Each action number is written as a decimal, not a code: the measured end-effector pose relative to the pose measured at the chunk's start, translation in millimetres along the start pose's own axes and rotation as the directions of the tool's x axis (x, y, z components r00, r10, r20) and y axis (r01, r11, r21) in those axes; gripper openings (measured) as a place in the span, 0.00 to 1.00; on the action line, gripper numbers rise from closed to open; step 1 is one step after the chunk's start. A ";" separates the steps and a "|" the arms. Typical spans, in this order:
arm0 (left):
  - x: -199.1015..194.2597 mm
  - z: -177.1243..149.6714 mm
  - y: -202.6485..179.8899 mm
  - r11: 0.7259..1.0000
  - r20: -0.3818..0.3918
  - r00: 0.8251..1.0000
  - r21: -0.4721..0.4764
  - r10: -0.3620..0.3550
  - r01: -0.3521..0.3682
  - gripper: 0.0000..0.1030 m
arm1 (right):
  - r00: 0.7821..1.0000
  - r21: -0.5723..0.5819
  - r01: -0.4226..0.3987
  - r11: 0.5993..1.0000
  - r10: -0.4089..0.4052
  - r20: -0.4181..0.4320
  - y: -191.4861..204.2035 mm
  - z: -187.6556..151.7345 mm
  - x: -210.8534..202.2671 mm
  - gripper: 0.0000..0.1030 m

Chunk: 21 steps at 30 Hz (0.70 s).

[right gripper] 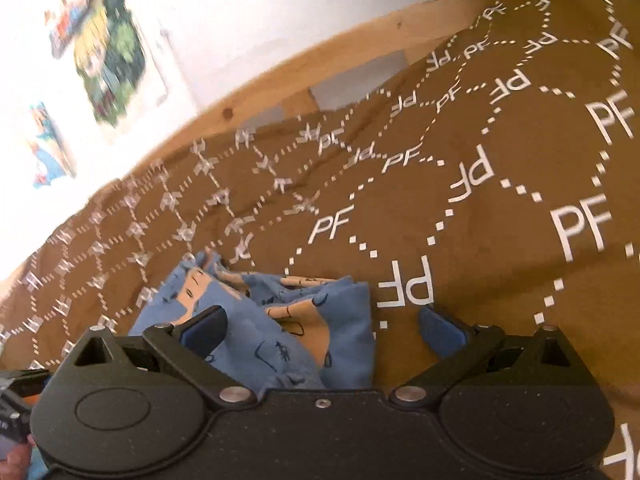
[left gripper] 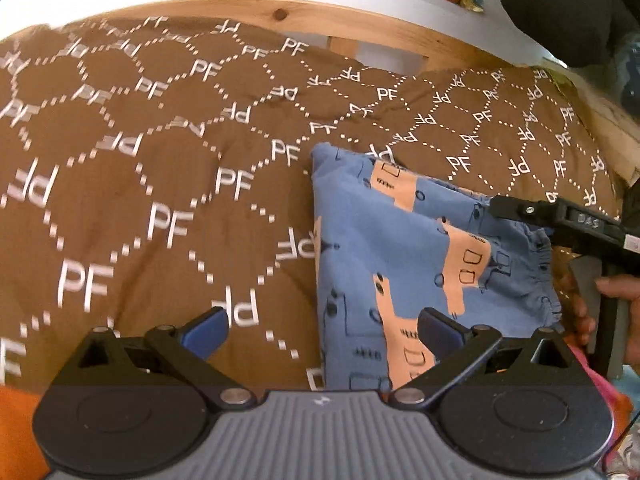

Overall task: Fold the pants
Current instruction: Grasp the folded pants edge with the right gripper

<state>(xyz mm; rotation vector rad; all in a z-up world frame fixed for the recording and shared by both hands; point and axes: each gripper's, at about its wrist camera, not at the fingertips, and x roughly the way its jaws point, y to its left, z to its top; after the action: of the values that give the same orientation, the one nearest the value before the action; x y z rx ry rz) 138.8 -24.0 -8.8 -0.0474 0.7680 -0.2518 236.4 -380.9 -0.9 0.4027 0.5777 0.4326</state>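
The pants (left gripper: 400, 264), blue with peach vehicle shapes, lie folded into a compact bundle on a brown blanket (left gripper: 160, 184) printed with white "PF" letters and dotted hexagons. The elastic waistband sits on the side toward the right gripper (left gripper: 560, 220), whose black body reaches over that edge in the left view; a hand (left gripper: 616, 308) holds its handle. In the right view, that gripper (right gripper: 320, 330) is spread wide, its 2 blue-padded fingers (right gripper: 204, 330) apart above the pants (right gripper: 280, 320), gripping nothing. The left gripper (left gripper: 320, 330) is likewise released, one finger over the blanket, the other over the pants' near edge. A wooden bed frame (left gripper: 280, 12) borders the blanket, with a white wall (right gripper: 240, 8) and pictures (right gripper: 112, 56) beyond.
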 end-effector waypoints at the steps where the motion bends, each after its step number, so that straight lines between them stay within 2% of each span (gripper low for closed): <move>1: 1.8 2.3 -0.7 1.000 0.000 1.000 0.007 0.004 -0.004 1.00 | 1.000 0.015 -0.010 1.000 0.010 0.002 -2.3 1.1 -0.4 1.00; 7: 14.0 7.4 -1.8 1.000 -0.018 1.000 -0.014 0.019 -0.020 1.00 | 1.000 -0.004 -0.006 1.000 0.006 0.006 0.6 1.3 2.4 0.99; 9: 16.6 7.0 -2.1 0.999 -0.029 0.999 -0.023 0.026 -0.027 1.00 | 1.000 -0.017 0.000 1.000 0.000 0.008 3.1 0.9 2.3 0.93; 11: 17.8 5.8 -3.3 0.999 -0.037 0.999 -0.030 0.028 -0.029 1.00 | 1.000 -0.019 -0.003 1.000 0.003 0.007 3.4 0.0 1.3 0.82; 12: 18.3 5.3 -4.5 0.999 -0.042 0.999 -0.031 0.026 -0.027 1.00 | 1.000 -0.018 -0.003 1.000 0.003 0.007 3.2 0.0 1.2 0.80; 16: 18.3 5.1 -9.7 1.000 -0.045 0.999 -0.025 0.015 -0.016 1.00 | 1.000 -0.010 0.010 1.000 -0.010 0.007 1.9 -0.8 0.1 0.63; 21: 19.4 4.2 -10.4 0.997 -0.054 0.998 -0.060 0.035 -0.038 1.00 | 1.000 -0.010 0.010 1.000 -0.010 0.008 0.3 -2.7 -0.1 0.62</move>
<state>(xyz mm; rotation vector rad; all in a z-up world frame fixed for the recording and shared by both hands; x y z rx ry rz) 153.0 -39.0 -17.6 -0.0847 0.8283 -0.1952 234.7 -380.0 -2.8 0.3921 0.5691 0.4236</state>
